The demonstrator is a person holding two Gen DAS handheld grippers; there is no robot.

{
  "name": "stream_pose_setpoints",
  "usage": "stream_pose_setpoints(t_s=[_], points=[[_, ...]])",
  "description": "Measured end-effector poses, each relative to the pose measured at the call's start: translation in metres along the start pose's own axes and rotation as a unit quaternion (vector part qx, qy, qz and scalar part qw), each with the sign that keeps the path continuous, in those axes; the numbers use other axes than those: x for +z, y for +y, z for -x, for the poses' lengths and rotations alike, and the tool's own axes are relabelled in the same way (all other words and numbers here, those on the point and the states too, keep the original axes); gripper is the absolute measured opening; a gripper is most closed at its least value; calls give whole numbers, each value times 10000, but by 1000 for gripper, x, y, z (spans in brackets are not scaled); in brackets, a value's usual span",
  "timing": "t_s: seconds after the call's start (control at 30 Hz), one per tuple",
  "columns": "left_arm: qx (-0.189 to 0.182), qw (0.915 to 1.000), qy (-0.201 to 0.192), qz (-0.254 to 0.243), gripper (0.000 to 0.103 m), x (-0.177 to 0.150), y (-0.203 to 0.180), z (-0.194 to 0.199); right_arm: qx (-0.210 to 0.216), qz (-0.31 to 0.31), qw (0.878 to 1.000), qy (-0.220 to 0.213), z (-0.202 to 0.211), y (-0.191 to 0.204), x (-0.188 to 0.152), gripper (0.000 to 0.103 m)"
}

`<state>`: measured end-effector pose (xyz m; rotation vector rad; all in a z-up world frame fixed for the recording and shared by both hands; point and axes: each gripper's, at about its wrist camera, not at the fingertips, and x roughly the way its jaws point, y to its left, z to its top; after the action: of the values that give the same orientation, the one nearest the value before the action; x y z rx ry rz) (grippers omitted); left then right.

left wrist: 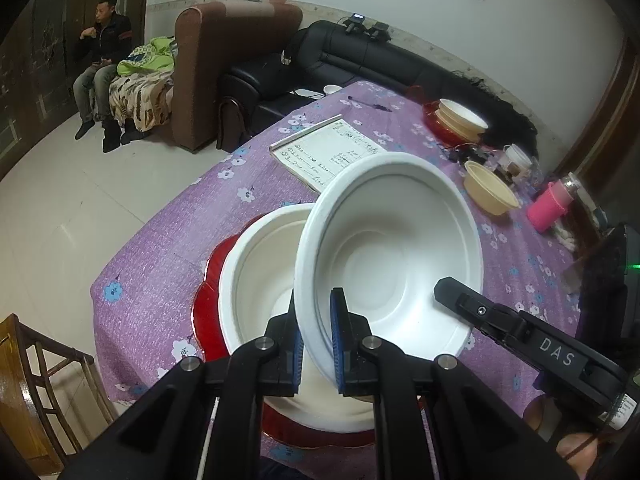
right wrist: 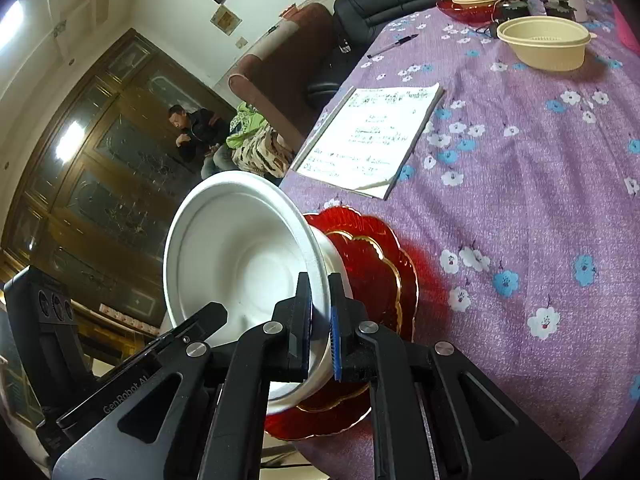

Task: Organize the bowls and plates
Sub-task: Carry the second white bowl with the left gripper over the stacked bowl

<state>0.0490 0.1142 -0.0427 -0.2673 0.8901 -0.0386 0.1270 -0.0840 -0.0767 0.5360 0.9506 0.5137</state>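
In the left wrist view my left gripper [left wrist: 317, 344] is shut on the rim of a white bowl [left wrist: 394, 256], held tilted above a second white bowl [left wrist: 260, 280] that rests on a red plate [left wrist: 206, 312]. The right gripper's finger [left wrist: 472, 308] reaches in beside the held bowl. In the right wrist view my right gripper [right wrist: 320, 328] is shut on the rim of a white bowl [right wrist: 236, 256] over stacked red plates [right wrist: 372, 264] at the table's near edge. A beige bowl [right wrist: 546, 42] stands alone farther back.
A purple flowered tablecloth [left wrist: 168, 248] covers the table. A notebook [left wrist: 326, 152], a pen [right wrist: 394, 45], two beige bowls on a red plate [left wrist: 460, 118], a pink bottle [left wrist: 550, 204], cups and wires lie behind. Sofas, a seated man [left wrist: 102, 60] and a wooden chair [left wrist: 24, 380] surround it.
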Motion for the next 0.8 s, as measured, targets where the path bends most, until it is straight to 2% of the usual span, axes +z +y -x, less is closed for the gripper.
stream_pose_setpoints(t_s=[0.8], points=[[71,10000,37,-23,10,-4,3,0,65,-69,9999,94,-7,-5,-1,8]])
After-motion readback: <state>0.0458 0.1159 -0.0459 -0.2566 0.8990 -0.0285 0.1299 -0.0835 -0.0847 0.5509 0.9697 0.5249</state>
